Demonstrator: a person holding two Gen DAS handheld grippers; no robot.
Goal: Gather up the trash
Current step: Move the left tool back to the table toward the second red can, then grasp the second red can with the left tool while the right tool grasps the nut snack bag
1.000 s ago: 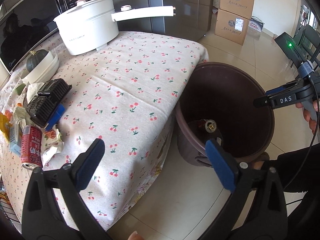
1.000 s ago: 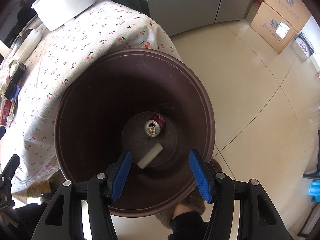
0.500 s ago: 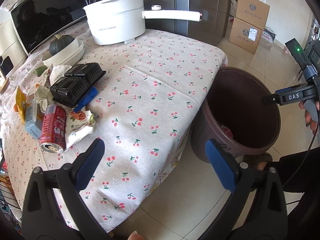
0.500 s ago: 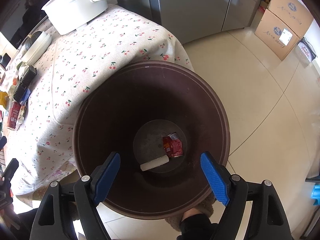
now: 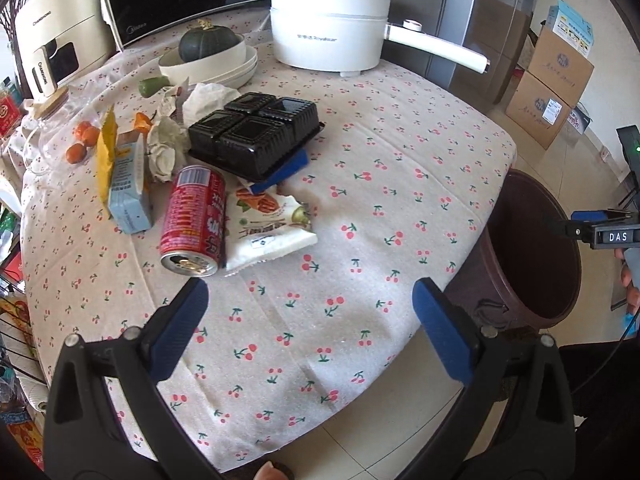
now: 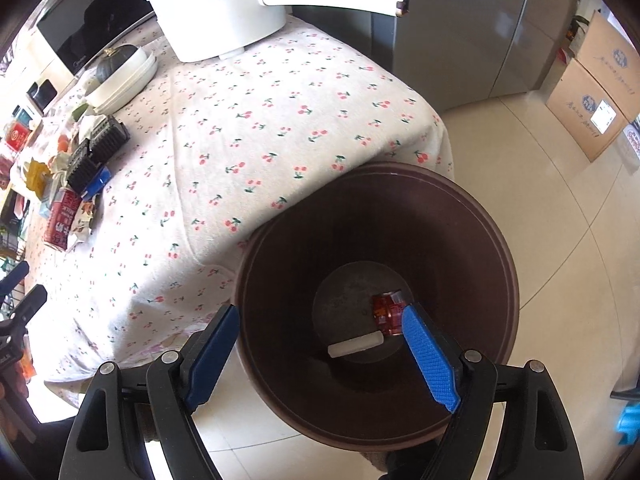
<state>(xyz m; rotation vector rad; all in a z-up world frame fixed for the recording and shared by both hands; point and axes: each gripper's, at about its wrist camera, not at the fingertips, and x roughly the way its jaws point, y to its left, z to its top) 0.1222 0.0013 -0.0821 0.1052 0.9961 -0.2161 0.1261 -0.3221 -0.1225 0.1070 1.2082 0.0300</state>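
— Swinging left, the left gripper (image 5: 310, 326) now hangs gaping and empty before the red can (image 5: 195, 220) lying among wrappers on the cherry tablecloth (image 5: 400, 168).

— And the right gripper (image 6: 324, 356)?

— Wide open too, over the brown bin (image 6: 480, 208), trash at its bottom.

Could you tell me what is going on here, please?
Someone is clearing trash off the table with two handheld grippers. The right gripper, jaws open and empty, hangs over the brown bin, which holds a red can. The left gripper, also open, faces another red can and wrappers.
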